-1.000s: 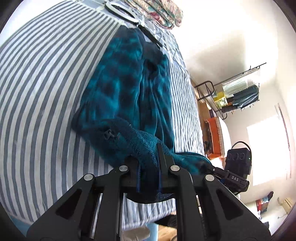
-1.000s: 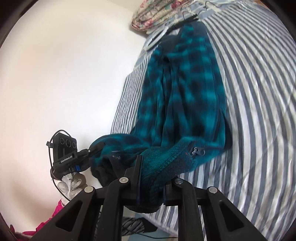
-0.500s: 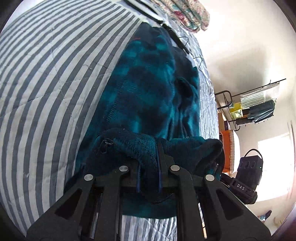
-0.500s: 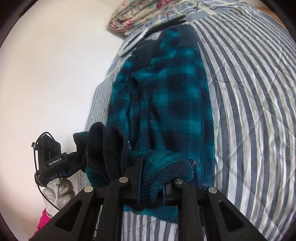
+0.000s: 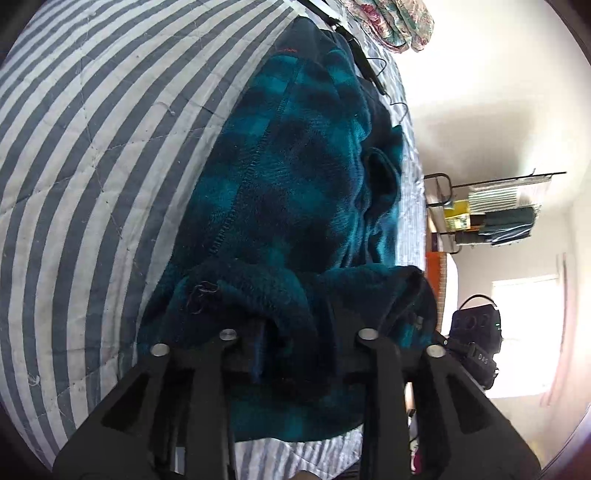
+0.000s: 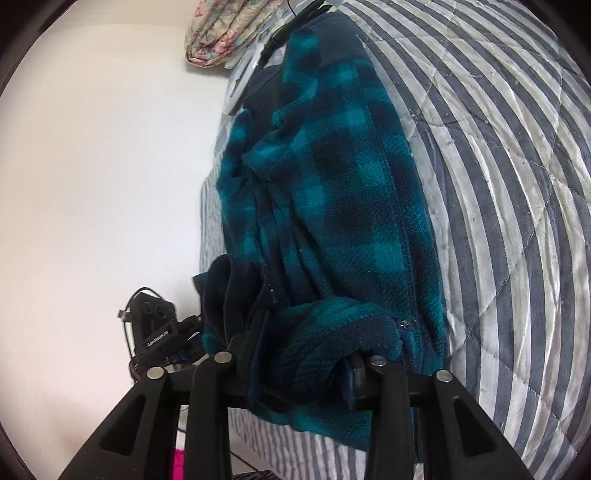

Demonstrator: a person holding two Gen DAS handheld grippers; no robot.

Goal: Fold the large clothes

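A teal and navy plaid fleece jacket (image 5: 295, 166) (image 6: 351, 184) lies lengthwise on the striped bed cover (image 5: 92, 147) (image 6: 517, 184). Its near hem is folded up over the body in a thick roll. My left gripper (image 5: 295, 332) sits over the left end of that roll, its jaws opening with the fleece loose between them. My right gripper (image 6: 304, 354) sits over the right end, its jaws also opening, and a bunch of hem lies between them. Each gripper's camera block shows at the edge of the other's view.
A floral quilt (image 5: 391, 22) (image 6: 229, 33), black hangers (image 5: 369, 70) and a white ring (image 6: 240, 85) lie at the far end of the bed. A clothes rack (image 5: 495, 210) and a bright window (image 5: 524, 332) are beyond the bed's right side. A white wall is on the left.
Both grippers carried the hem forward over the jacket and sank toward the bed. Their jaws, shut on the hem before, now stand wider apart.
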